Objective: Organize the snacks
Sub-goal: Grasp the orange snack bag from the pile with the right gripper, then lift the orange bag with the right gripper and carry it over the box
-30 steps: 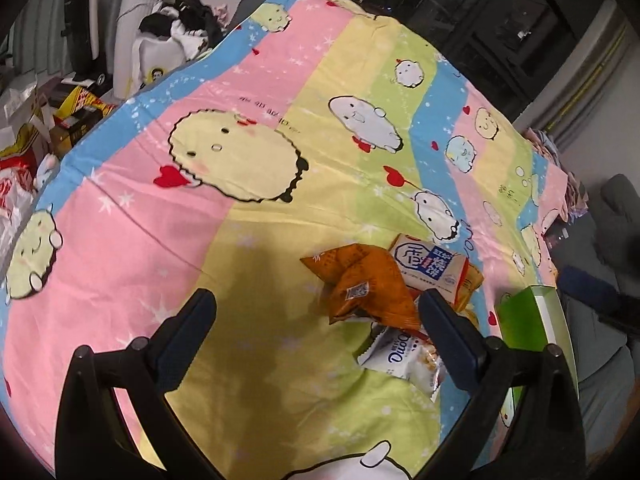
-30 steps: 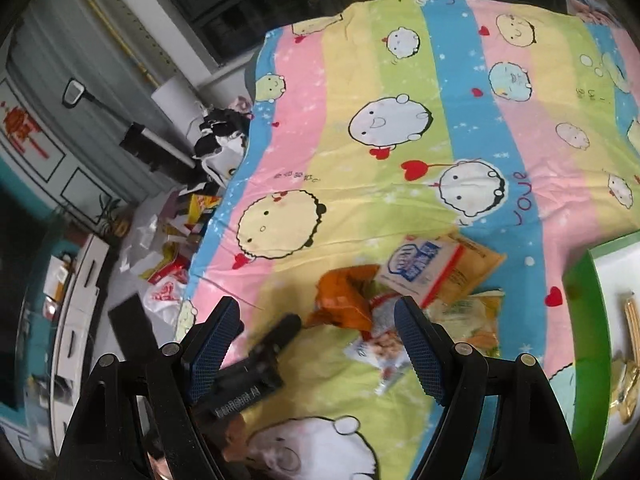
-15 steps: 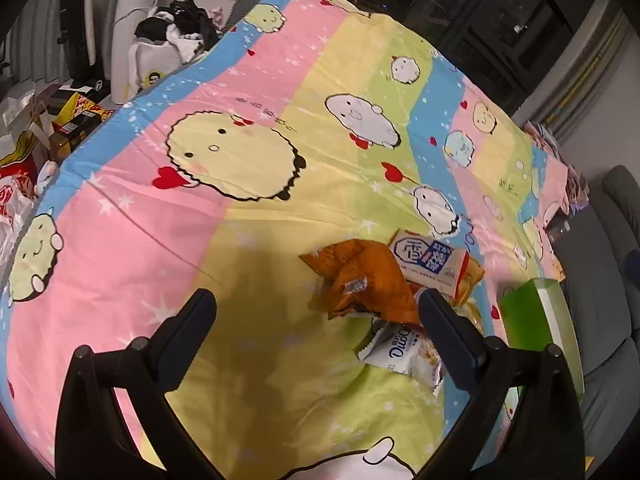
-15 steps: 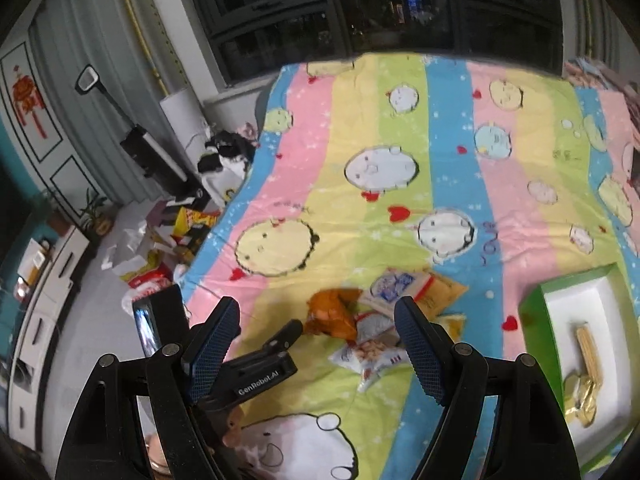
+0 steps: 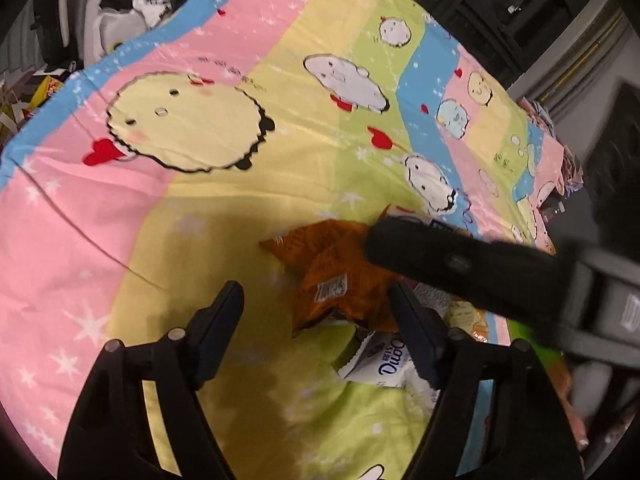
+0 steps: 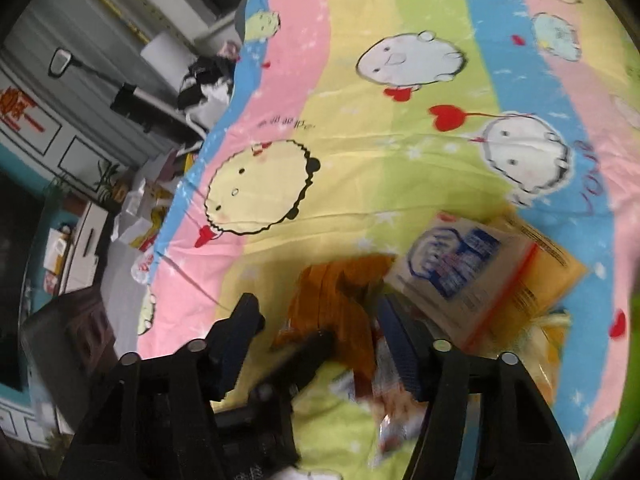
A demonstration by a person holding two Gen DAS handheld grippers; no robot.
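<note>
Left gripper [image 5: 316, 314] fingers were closing from wide, the crumpled orange foil snack bag [image 5: 340, 276] between them, pads not yet pressing it. Right gripper [image 6: 318, 324] fingers were closing too, narrower, over the same orange bag [image 6: 336, 308], no grip seen. Both hands crowded one bag; the right finger [image 5: 440, 256] lay across its far end in the left view. Beside it sat a white-and-blue printed pouch [image 6: 456, 268] on a yellow packet [image 6: 548, 272], plus a white wrapper [image 5: 384, 364], all near the bed's front edge on the striped cartoon bedsheet [image 5: 192, 208]. Judgement: let one gripper pinch the bag's middle, keep the other clear; loose foil could slip.
</note>
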